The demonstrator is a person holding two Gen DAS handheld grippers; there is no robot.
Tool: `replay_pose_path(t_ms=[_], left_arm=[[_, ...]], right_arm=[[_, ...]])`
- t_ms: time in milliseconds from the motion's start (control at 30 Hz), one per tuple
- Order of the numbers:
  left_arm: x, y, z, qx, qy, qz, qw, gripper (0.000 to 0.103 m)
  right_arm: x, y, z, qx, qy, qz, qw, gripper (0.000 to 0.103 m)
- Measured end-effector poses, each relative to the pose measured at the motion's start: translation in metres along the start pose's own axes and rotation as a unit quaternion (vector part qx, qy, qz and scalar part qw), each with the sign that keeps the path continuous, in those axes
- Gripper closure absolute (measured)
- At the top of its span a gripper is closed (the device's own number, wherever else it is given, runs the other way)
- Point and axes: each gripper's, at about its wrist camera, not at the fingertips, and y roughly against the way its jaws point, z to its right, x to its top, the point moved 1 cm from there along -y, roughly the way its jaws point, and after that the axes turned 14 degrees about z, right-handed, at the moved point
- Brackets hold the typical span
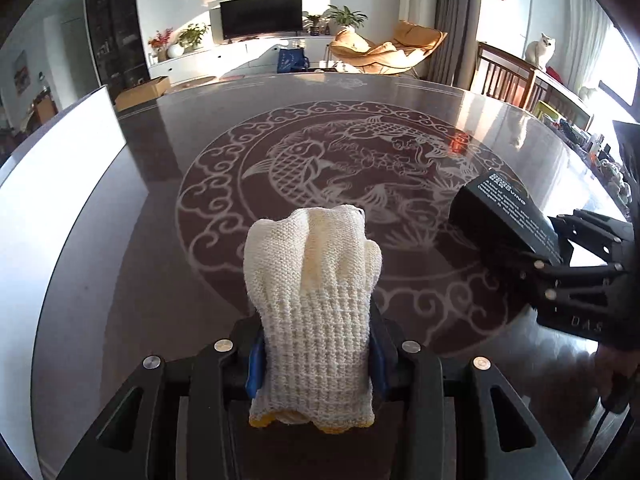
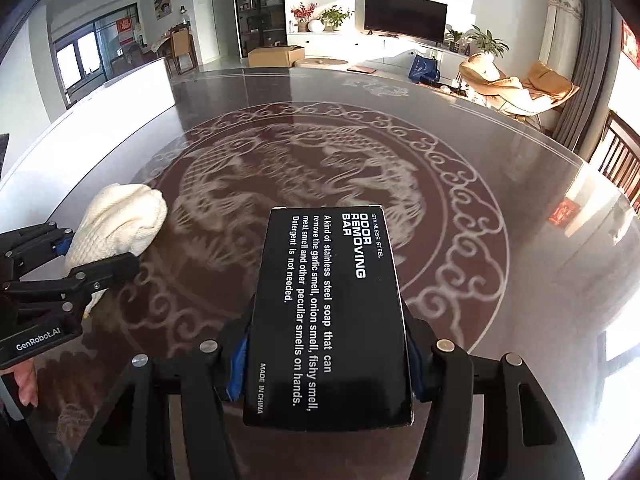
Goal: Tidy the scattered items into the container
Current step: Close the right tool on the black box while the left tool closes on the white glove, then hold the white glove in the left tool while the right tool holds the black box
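Currently both hands are loaded, carry phase. Left hand-held gripper (image 1: 316, 356): jaws clamped on a cream knitted cotton work glove w/ yellow cuff edge (image 1: 314, 292); blue pads squeeze the cuff end, glove fingers flop fwd past the tips, clear of the surface. Right hand-held gripper (image 2: 328, 364): jaws clamped on a flat black cardboard box printed "odor removing bar" in white (image 2: 330, 316), held by its long side walls, label up, far end cantilevered out.

Both items hang above the dark round glass-topped desk w/ white fish pattern (image 1: 360, 168); no other loose items seen on it in either view. White tall-sided container (image 1: 60, 184) sits at the desk's left side, near the left unit, further from the right; its inside is not visible from here.

Judgement: step = transport to container, release not yet done.

How to do it well:
- keep squeeze on both, esp. box; smooth card, could slip or pivot nose-down.
- lift over the white wall first, don't clip the rim w/ the box's front edge.
- glove goes in first (closer), then withdraw left so the two units don't cross.
- open jaws only when item is fully inside the walls; glove may snag on the pads, give a small shake.
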Motion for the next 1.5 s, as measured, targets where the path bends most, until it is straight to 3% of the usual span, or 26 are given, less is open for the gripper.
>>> replay_pose_path(t_ms=[33, 67, 100, 133, 200, 300, 1500], left_arm=[[-0.001, 0.001, 0.001, 0.007, -0.003, 0.0, 1.0, 0.055], [-0.001, -0.001, 0.0, 0.021, -0.004, -0.004, 0.9998, 0.041], [-0.001, -0.005, -0.005, 0.038, 0.005, -0.013, 0.9992, 0.014], [-0.002, -0.012, -0.012, 0.042, 0.023, -0.033, 0.9983, 0.0], [0.002, -0.018, -0.021, 0.037, 0.034, -0.036, 0.9981, 0.0], [0.001, -0.018, -0.021, 0.038, 0.031, -0.038, 0.998, 0.0], [0.0, -0.018, -0.02, 0.038, 0.03, -0.038, 0.9981, 0.0]], right_arm=[[-0.004, 0.004, -0.01, 0.002, 0.0, 0.0, 1.0, 0.042], [-0.007, 0.007, -0.019, -0.002, 0.001, 0.0, 1.0, 0.042], [-0.008, 0.008, -0.025, -0.008, 0.0, 0.0, 1.0, 0.042], [-0.008, 0.008, -0.026, -0.011, -0.006, -0.001, 1.0, 0.039], [-0.01, 0.008, -0.031, -0.002, -0.006, -0.005, 1.0, 0.03], [-0.011, 0.008, -0.032, -0.005, -0.004, -0.008, 1.0, 0.026], [-0.009, 0.006, -0.029, -0.006, -0.005, -0.008, 1.0, 0.025]])
